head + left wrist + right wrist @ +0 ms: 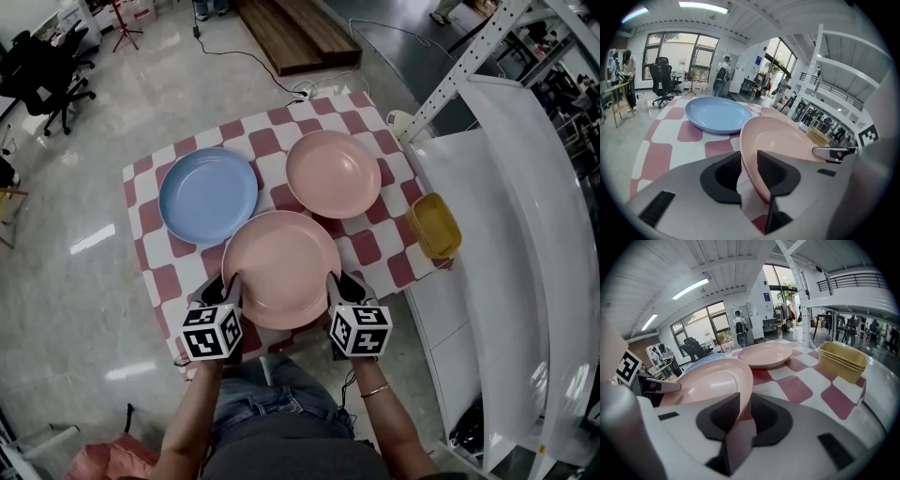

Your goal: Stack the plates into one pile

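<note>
Rims of the smooth round near pink plate [281,264] are pinched on opposite sides: left tool [230,284] and right tool [335,281] both clamp it. Glossy blue plate [208,195] lies on checkered cloth [367,247].

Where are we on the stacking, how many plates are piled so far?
Done: nothing is stacked yet; no plate lies on another. In hand: the left gripper and right gripper each clamp the near rim of the near pink plate. Left: the blue plate and the far pink plate lie apart on the checkered cloth; all three must go into one pile.
</note>
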`<state>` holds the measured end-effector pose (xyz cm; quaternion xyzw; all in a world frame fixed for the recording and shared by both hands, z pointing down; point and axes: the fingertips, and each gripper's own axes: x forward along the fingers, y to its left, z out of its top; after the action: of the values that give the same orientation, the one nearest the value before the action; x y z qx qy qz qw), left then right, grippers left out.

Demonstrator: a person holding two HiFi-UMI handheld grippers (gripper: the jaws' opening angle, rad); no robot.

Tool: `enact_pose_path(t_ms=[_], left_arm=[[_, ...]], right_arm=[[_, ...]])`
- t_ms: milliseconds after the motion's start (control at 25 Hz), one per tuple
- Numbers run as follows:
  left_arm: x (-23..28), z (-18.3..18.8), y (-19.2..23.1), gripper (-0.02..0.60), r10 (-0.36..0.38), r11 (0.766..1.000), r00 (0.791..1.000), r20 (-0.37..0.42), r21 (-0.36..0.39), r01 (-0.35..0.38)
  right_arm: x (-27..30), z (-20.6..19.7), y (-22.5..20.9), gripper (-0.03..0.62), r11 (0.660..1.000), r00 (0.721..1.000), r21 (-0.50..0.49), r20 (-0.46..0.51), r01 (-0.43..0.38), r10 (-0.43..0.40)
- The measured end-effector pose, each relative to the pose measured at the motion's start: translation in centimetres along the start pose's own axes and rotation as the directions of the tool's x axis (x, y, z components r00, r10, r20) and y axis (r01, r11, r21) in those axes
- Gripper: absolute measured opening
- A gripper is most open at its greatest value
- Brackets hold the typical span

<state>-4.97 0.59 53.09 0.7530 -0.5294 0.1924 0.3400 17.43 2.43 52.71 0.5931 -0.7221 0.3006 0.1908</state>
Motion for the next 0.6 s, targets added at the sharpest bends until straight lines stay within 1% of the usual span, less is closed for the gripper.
enact_pose_path(t_ms=[280, 600], left_arm=[[-2.3, 1.3, 1.0, 0.117, 0.038, 0.999, 0.998, 0.053, -0.021, -0.037], [-4.5, 2.8, 4.5, 0.117, 0.096, 0.993, 0.99, 0.102, -0.073, -0.089]], right_arm=[[-0.9, 2.2, 2.2, 0.077, 0.998, 0.997, -0.027, 0.051, -0.061, 0.062], [1.0, 5.0, 6.3, 0.075, 0.989, 0.987, -0.071, 0.078, -0.132, 0.138]])
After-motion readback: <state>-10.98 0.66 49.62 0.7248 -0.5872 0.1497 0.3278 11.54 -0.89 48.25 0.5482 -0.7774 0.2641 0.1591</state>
